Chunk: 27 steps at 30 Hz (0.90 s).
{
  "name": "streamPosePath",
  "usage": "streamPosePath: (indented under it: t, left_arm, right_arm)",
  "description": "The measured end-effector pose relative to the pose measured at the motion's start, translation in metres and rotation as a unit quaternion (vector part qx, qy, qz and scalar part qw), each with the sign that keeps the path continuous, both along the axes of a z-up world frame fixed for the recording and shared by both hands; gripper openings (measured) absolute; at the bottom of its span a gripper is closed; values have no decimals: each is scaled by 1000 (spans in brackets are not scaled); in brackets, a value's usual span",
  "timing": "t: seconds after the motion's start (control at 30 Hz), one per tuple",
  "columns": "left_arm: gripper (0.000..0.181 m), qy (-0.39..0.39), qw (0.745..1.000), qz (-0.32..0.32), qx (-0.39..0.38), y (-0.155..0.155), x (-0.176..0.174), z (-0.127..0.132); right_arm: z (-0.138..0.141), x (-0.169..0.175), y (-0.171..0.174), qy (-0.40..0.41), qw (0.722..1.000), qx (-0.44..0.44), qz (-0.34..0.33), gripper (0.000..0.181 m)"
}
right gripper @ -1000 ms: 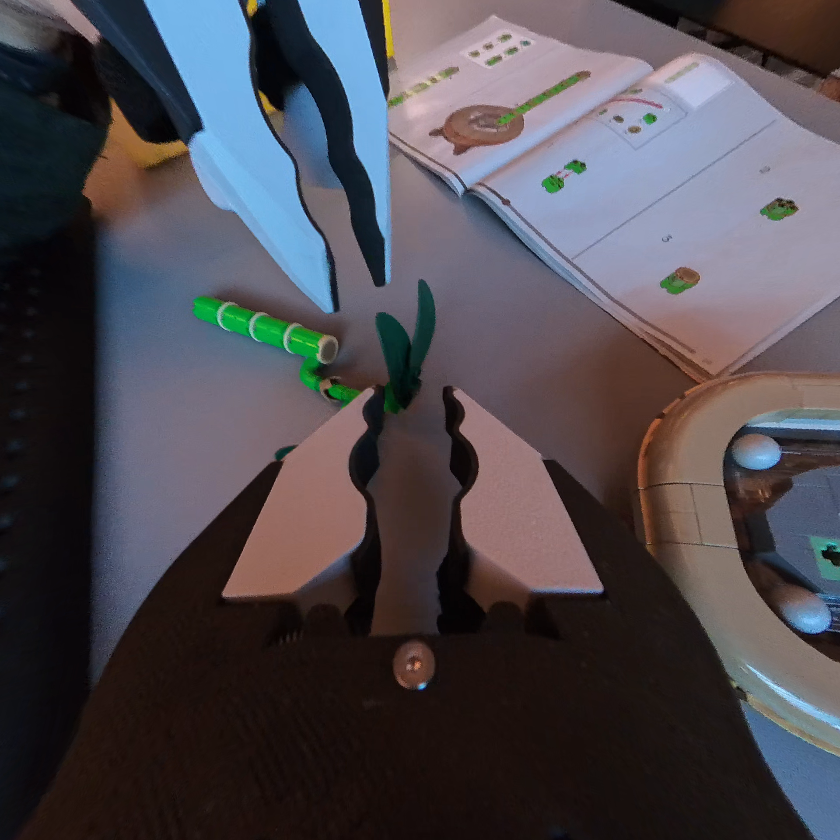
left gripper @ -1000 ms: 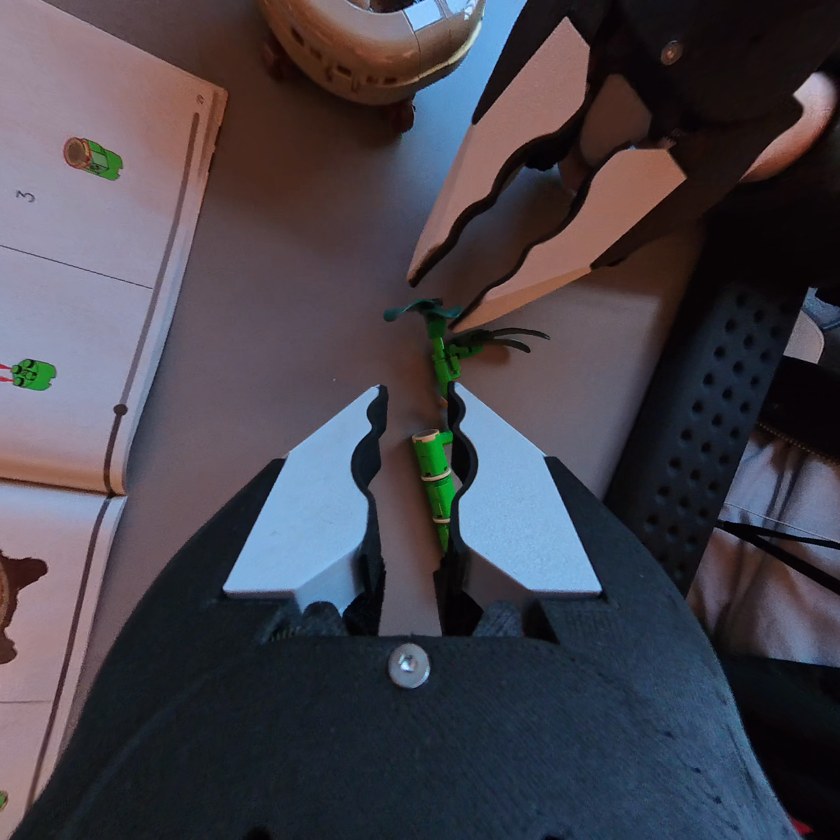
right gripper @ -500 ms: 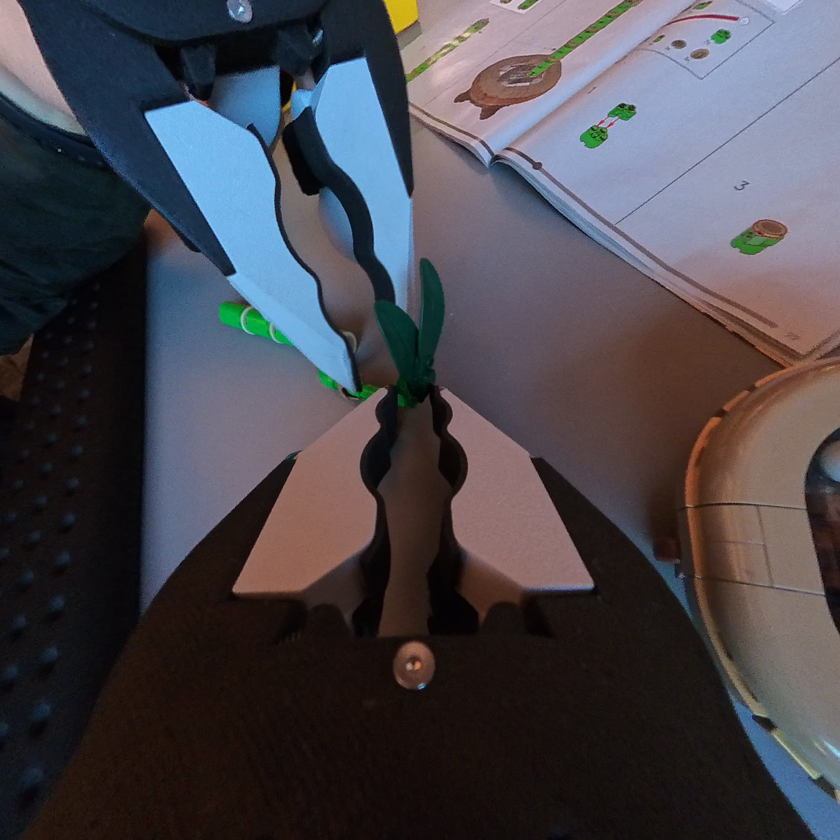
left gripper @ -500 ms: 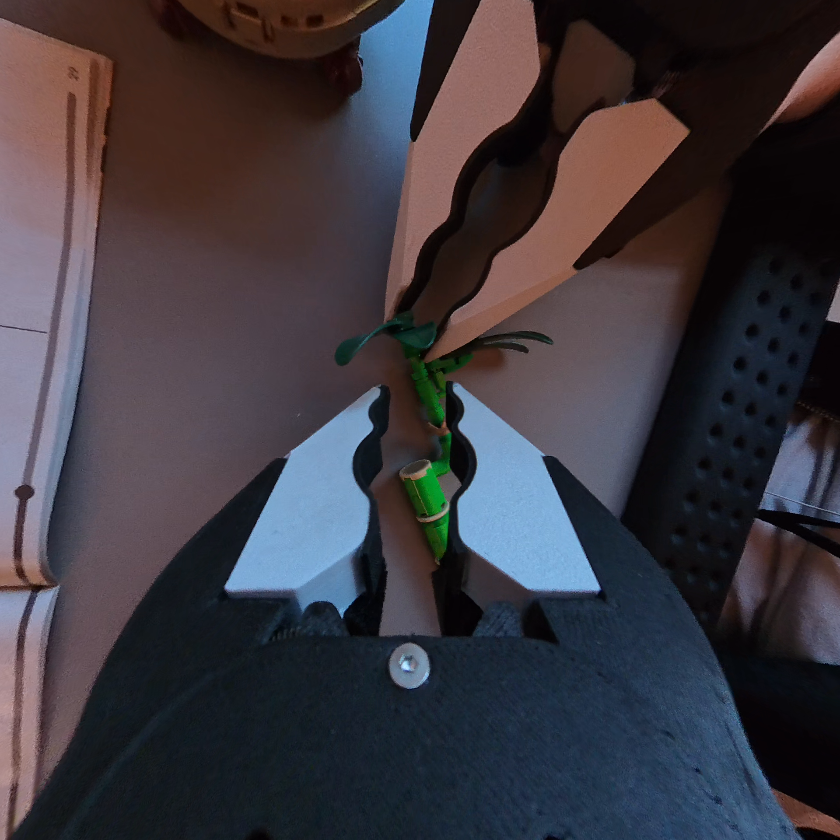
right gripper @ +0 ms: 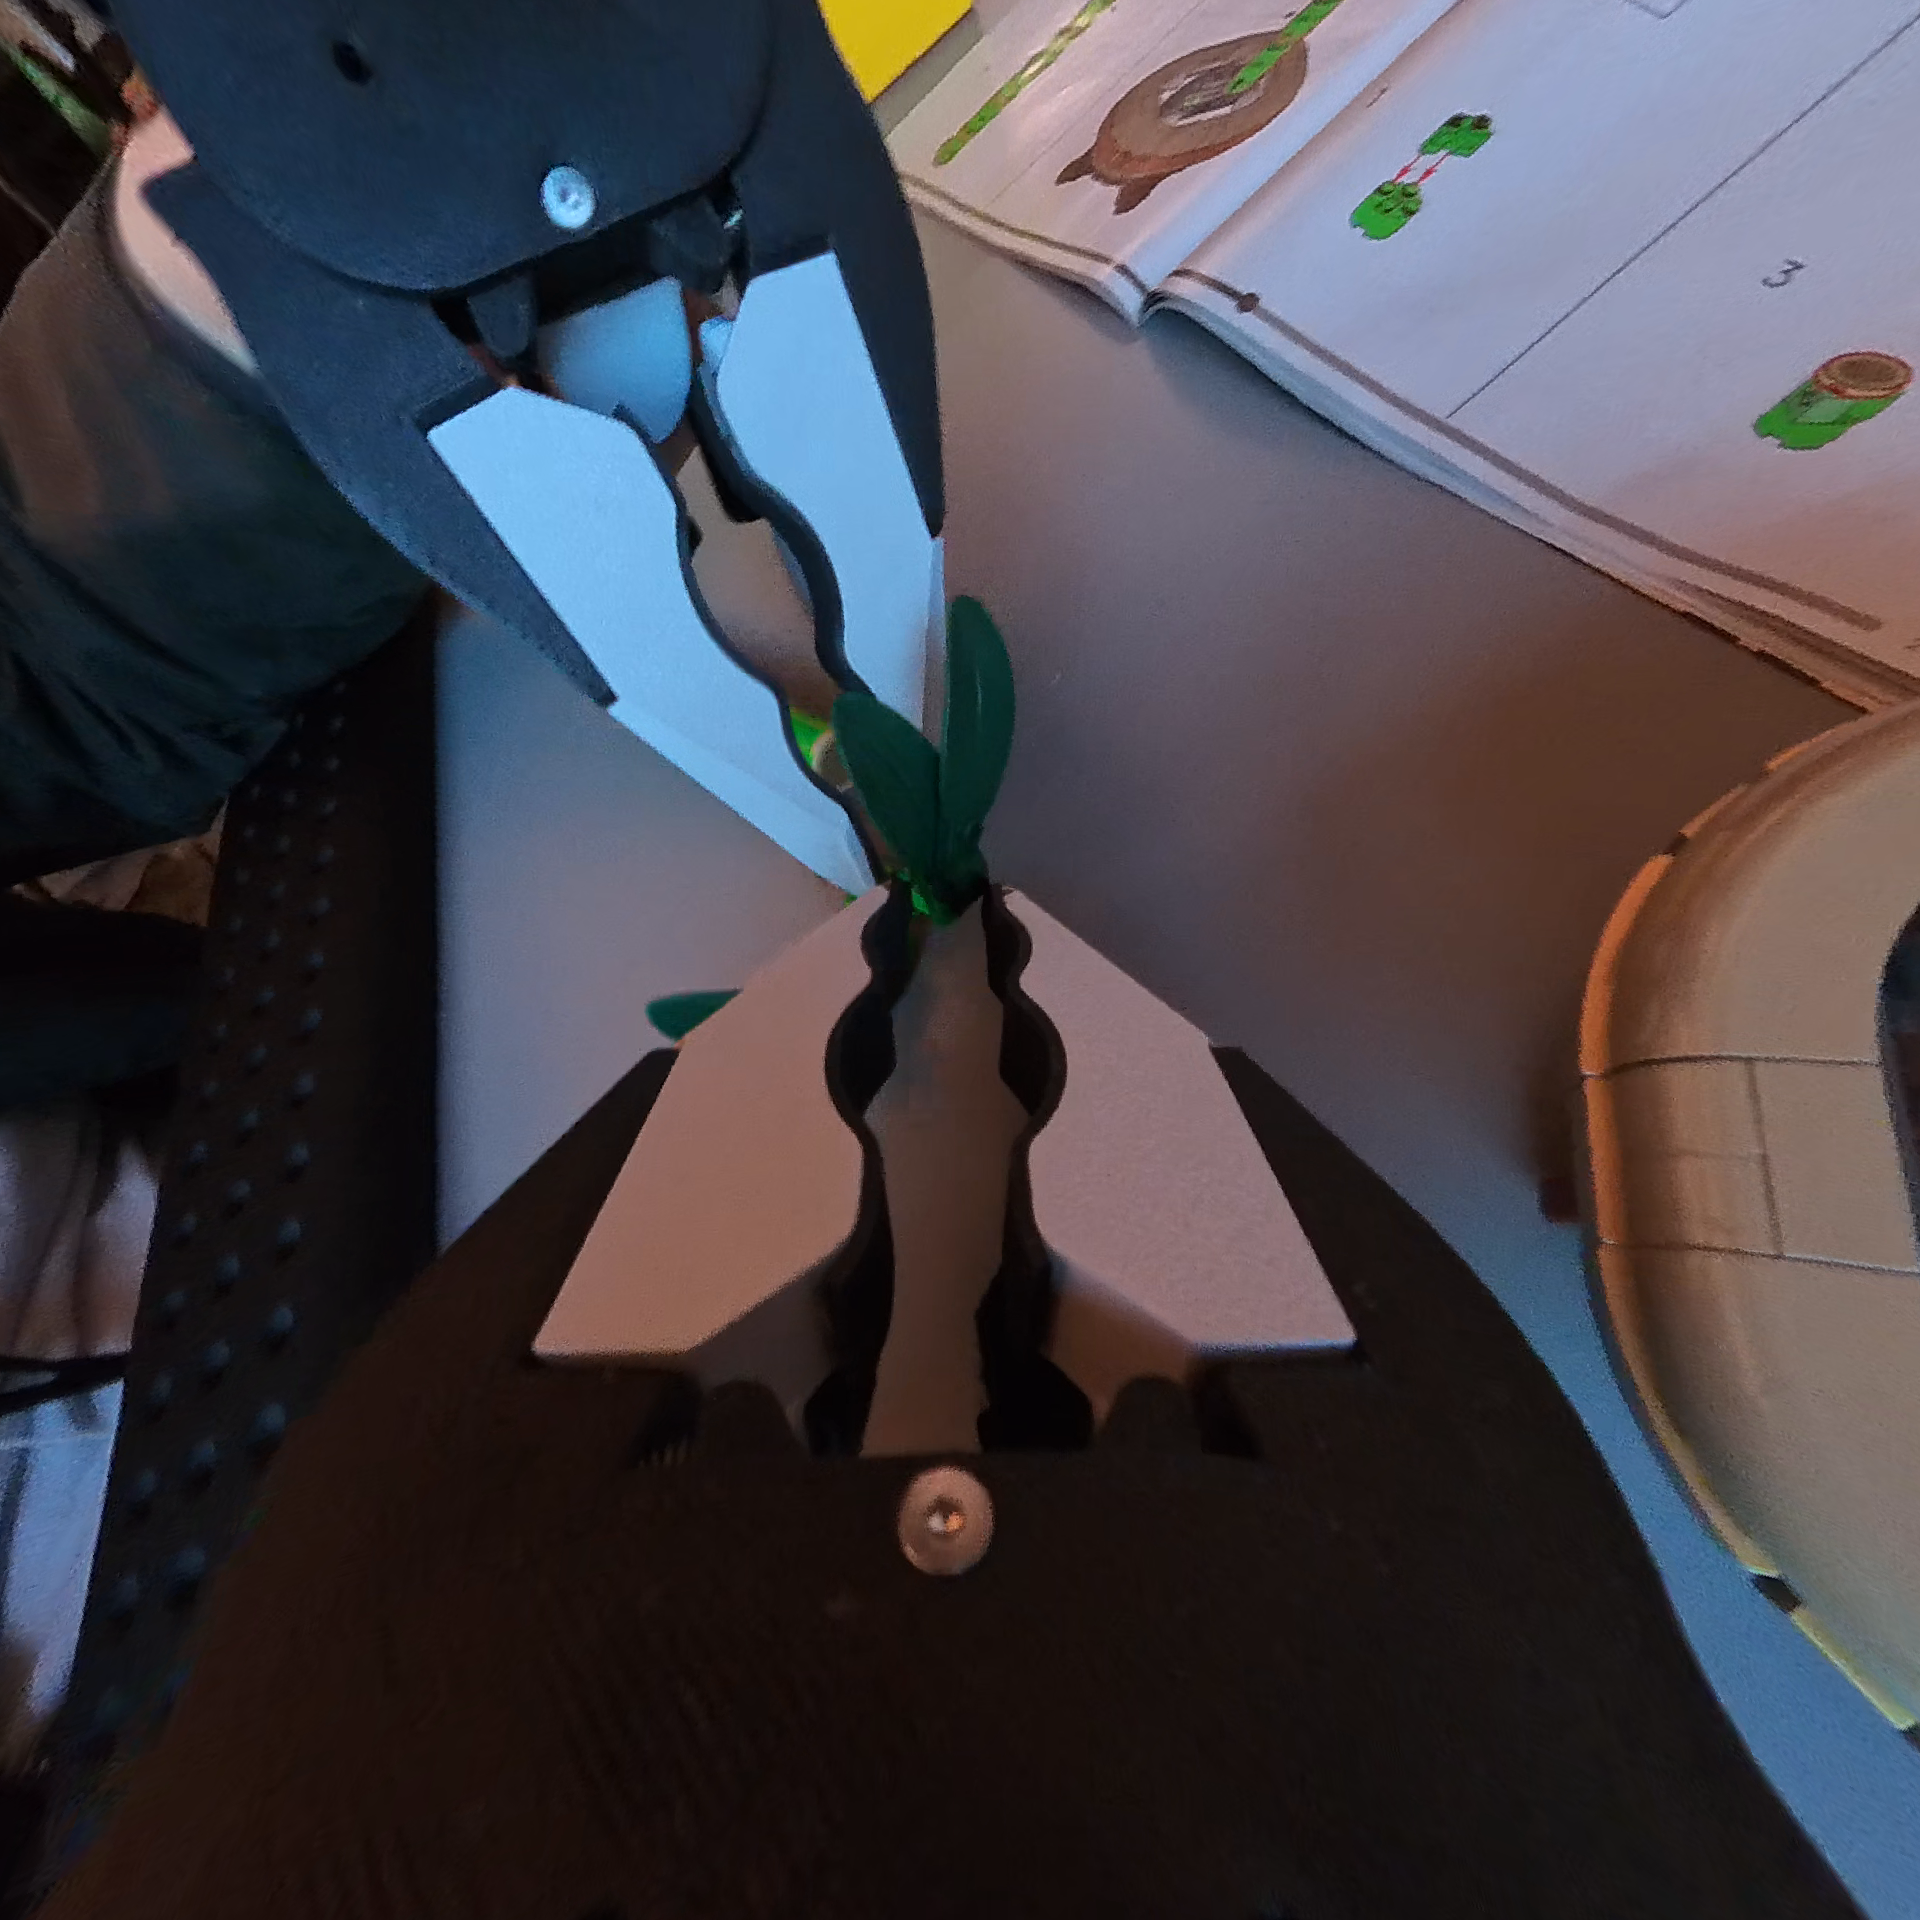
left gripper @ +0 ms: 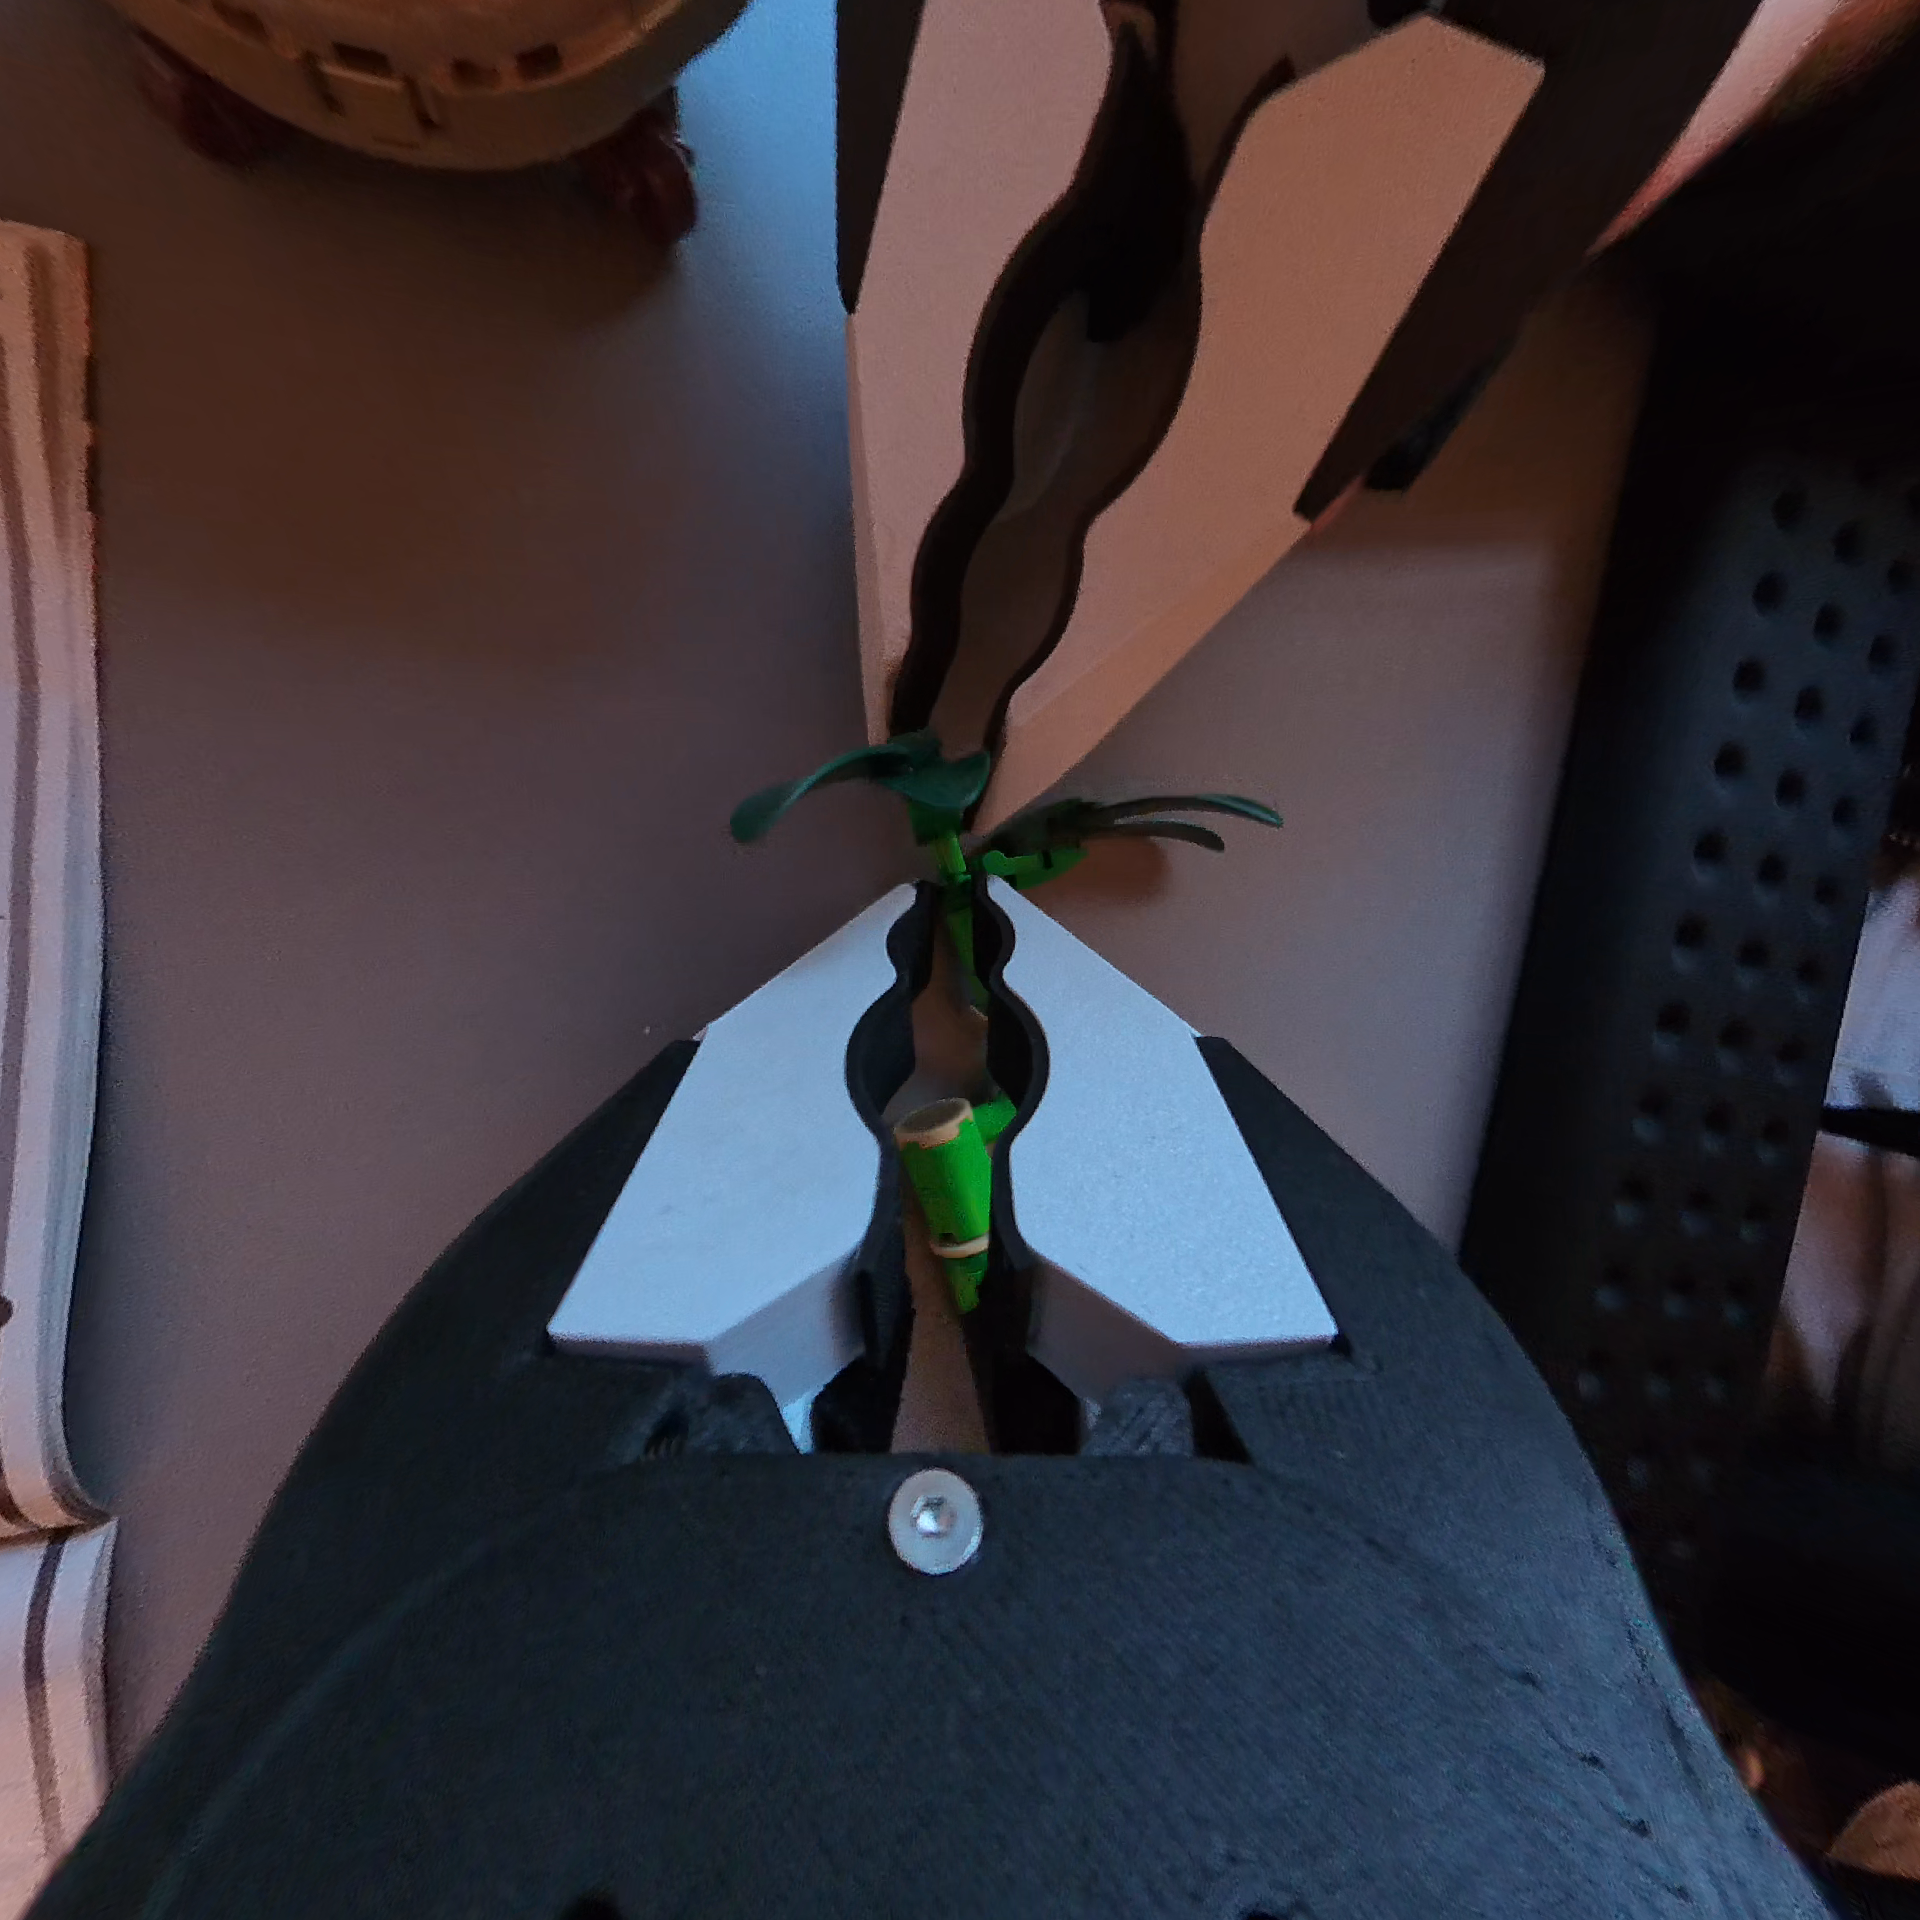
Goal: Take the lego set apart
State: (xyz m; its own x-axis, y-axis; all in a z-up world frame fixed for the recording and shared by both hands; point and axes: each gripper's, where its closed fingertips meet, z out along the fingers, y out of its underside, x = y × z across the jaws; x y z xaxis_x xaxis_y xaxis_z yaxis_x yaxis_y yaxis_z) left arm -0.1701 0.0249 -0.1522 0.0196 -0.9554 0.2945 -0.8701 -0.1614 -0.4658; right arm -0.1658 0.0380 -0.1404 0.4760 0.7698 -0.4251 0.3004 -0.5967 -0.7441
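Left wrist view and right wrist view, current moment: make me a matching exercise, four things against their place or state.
Things:
1. left claw
2. right claw
3. tan rounded lego model
4. instruction booklet

Place or state:
A. lies open on the table, far right in the right wrist view
B. closed on the thin green stem, banded bamboo piece between its fingers
C. closed at the base of the dark green leaves
D. stands at the right edge of the right wrist view

Pairs: 1-B, 2-C, 3-D, 4-A

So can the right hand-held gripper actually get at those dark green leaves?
Probably yes: the right hand-held gripper already has its tips at the base of the dark green leaves, with only the left hand-held gripper crowding close beside them.
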Motion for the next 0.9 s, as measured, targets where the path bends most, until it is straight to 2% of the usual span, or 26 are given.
streamPosePath:
  t: [0.1, 0.17, 0.3, 0.43, 0.5, 0.53, 0.7, 0.9]
  left_arm:
    - [5, 10, 1000, -26, 14, -2, -7, -3]
    - [4, 6, 999, -44, 15, -4, -10, -2]
    - [4, -3, 997, -76, 3, -11, -13, -3]
    - [4, 0, 995, -80, -52, -21, -12, -2]
    - [4, 5, 993, -72, -89, -24, -12, -2]
    - [3, 5, 993, -68, -98, -24, -12, -2]
    - [1, -7, 991, -55, -124, -20, -12, -1]
    - [1, -10, 991, -55, -122, -17, -15, -1]
  right_arm:
    - [8, 4, -5, -34, 994, 94, 48, 14]
    - [17, 2, -12, -66, 972, 203, 95, 15]
    - [21, -9, -26, -136, 911, 357, 157, 16]
    - [14, -20, -25, -245, 813, 493, 190, 17]
    - [3, -20, -25, -295, 777, 515, 211, 16]
    - [-3, -20, -27, -308, 772, 511, 221, 10]
    - [-9, -18, -25, -330, 775, 490, 224, 11]
    - [-12, -20, -22, -377, 730, 523, 229, 11]
